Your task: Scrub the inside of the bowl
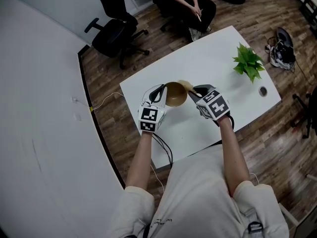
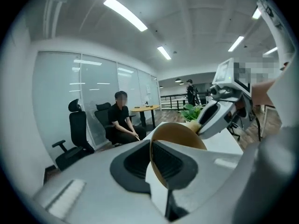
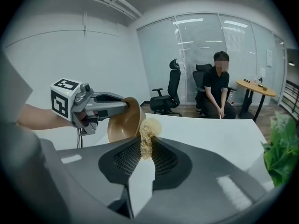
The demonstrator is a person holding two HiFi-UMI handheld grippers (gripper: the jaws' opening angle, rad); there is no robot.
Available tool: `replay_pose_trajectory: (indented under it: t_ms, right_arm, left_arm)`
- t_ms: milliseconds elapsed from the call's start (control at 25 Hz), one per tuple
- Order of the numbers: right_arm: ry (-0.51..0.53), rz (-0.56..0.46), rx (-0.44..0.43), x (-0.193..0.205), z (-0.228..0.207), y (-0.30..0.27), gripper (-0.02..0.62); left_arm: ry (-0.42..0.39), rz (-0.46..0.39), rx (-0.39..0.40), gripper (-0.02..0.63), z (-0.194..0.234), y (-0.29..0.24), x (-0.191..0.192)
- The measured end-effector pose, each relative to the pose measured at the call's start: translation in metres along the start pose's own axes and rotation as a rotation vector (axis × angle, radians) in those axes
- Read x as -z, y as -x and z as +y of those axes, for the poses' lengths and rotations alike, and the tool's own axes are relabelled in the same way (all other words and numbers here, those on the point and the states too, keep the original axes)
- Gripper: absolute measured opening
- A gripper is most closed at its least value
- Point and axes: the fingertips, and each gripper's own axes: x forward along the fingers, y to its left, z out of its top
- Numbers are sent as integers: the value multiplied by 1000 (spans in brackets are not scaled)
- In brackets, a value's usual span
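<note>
A brown bowl (image 1: 174, 94) is held tipped on its side above the white table (image 1: 218, 53). My left gripper (image 1: 159, 96) is shut on its rim; in the left gripper view the bowl (image 2: 180, 135) stands edge-on between the jaws of that gripper (image 2: 156, 166). My right gripper (image 1: 194, 93) is shut on a pale fibrous scrubber (image 1: 185, 85). In the right gripper view the scrubber (image 3: 146, 140) sticks out of the right gripper (image 3: 144, 157) and touches the bowl (image 3: 122, 121) at its rim, with the left gripper (image 3: 91, 104) behind it.
A green potted plant (image 1: 249, 62) and a round cable port (image 1: 262, 90) are at the table's right end. A seated person (image 1: 187, 6) and black office chairs (image 1: 116, 31) are beyond the far edge. A cable (image 1: 162, 145) trails over the near edge.
</note>
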Motion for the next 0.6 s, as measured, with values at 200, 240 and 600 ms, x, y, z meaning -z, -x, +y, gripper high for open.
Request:
replay_pose_trajectory:
  t_ms: [200, 240, 600]
  right_arm:
    - [6, 12, 1, 4, 4, -3, 86]
    - [3, 12, -3, 5, 5, -3, 86]
    - [26, 53, -24, 15, 17, -3, 85]
  left_arm:
    - [215, -6, -37, 14, 10, 0, 12]
    - [276, -17, -45, 14, 14, 1, 15]
    - [620, -66, -125, 12, 32, -4, 26]
